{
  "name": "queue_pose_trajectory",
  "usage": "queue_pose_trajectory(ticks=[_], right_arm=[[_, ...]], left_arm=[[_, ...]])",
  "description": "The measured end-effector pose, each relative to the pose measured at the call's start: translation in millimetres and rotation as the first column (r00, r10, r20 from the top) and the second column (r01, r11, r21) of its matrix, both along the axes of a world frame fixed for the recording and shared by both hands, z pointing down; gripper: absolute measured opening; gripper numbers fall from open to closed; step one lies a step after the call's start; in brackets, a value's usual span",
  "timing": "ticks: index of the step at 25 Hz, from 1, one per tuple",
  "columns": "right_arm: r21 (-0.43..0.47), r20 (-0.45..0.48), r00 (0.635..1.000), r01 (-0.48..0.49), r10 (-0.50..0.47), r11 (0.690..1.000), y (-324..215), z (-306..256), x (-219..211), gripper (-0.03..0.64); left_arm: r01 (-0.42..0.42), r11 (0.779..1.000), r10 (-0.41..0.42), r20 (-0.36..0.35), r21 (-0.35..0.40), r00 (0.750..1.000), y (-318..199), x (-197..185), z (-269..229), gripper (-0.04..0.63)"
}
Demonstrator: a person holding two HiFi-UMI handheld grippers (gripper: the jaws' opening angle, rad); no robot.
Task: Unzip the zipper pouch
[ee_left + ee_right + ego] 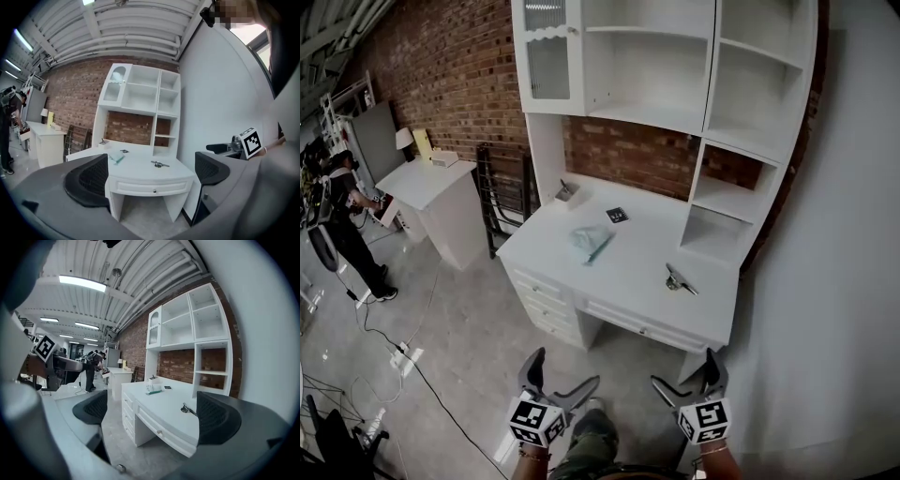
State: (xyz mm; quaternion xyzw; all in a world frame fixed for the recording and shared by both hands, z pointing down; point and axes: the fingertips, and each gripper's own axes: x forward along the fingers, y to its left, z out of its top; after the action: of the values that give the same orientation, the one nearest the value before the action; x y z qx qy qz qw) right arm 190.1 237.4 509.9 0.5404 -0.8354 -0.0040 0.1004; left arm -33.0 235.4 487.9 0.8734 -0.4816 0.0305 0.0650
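Note:
A pale green see-through zipper pouch [591,242] lies flat in the middle of the white desk [581,281]; it also shows small in the left gripper view [116,159] and the right gripper view [153,389]. My left gripper [562,377] and right gripper [684,373] hang low in the head view, well short of the desk and over the floor. Both stand open with nothing between their jaws. The left gripper [147,176] looks straight at the desk front, the right gripper [150,411] at its left corner.
A metal clip-like object [680,280] lies at the desk's right; a small dark card [617,215] and a small holder [565,191] sit toward the back. White shelving [675,66] rises over the desk. A person [347,225] stands by a second white table [427,183]; cables cross the floor.

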Motion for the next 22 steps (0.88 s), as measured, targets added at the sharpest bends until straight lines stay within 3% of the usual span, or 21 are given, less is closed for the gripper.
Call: queue_pose_trajectory(ticks=[8,22], right_arm=[[-0.011,0.050,0.998,-0.027,0.027,1.000,-98.2,-15.8,-9.1,0.568],[-0.077,0.072,0.997,0.011,-0.005,0.997,-255.8,-5.3,-49.5,0.563]], left_arm=[[0.002,1.000,-0.002,0.022,0.001,1.000,-98.1,-16.1,-9.5,0.568],[0.011,1.000,-0.009,0.157,-0.014,0.988,-248.7,-67.2,-0.2,0.566]])
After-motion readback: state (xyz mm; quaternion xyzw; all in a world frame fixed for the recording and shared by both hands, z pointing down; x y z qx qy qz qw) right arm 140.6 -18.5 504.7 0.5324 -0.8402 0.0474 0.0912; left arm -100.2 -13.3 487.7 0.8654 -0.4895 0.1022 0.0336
